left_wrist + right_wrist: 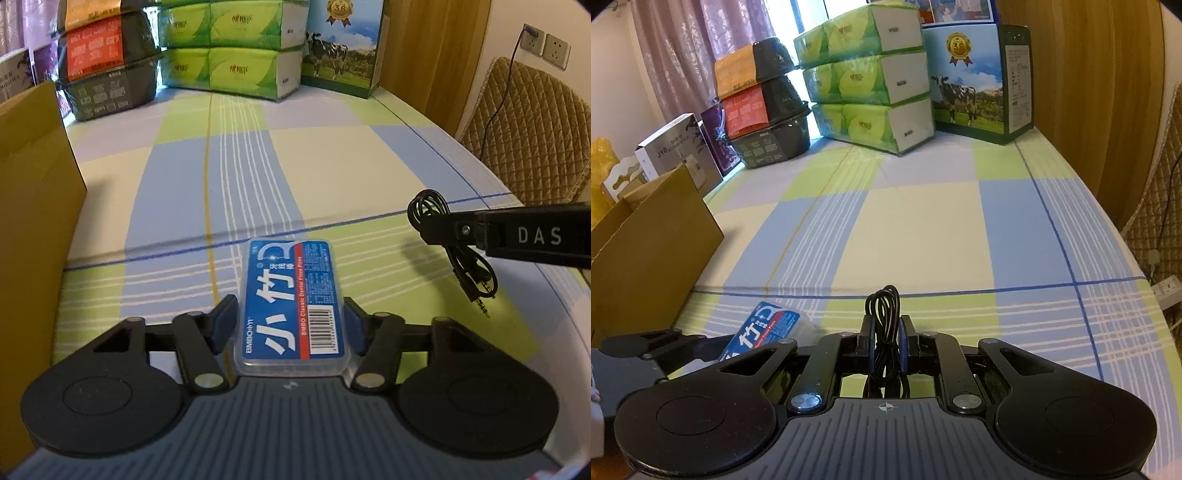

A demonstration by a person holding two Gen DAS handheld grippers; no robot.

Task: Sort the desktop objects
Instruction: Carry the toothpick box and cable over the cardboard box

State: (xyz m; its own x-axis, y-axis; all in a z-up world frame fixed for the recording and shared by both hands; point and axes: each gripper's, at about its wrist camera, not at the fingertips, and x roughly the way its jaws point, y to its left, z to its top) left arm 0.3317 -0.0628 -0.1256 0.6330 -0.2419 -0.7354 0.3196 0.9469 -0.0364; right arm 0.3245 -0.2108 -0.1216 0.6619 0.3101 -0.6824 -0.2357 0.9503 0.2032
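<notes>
The left gripper (pixel 291 317) is clamped on a clear plastic floss-pick box with a blue label (pixel 293 302), its blue pads pressed against the box's two long sides near the barcode end, the far end of the box jutting forward over the checked blue, green and cream tablecloth (pixel 332 162). Whether the box is lifted or resting on the cloth cannot be told. Off to that gripper's right, the right gripper (pixel 885 341) is closed on a coiled black audio cable (pixel 884 325); the left wrist view shows a loop standing above its fingers and the plug ends hanging below, clear of the cloth. Just to the left stands an open brown cardboard box (pixel 653 243), its near wall close beside the left gripper. Further back sit stacked green tissue packs (pixel 871 92) and a milk carton box printed with a cow (pixel 975 81). Both items appear picked up, so the step in hand seems to be carrying them to wherever they are sorted, probably the cardboard box. The next move calls for swinging each gripper over the box's rim and releasing inside without the dangling cable catching the wall.
</notes>
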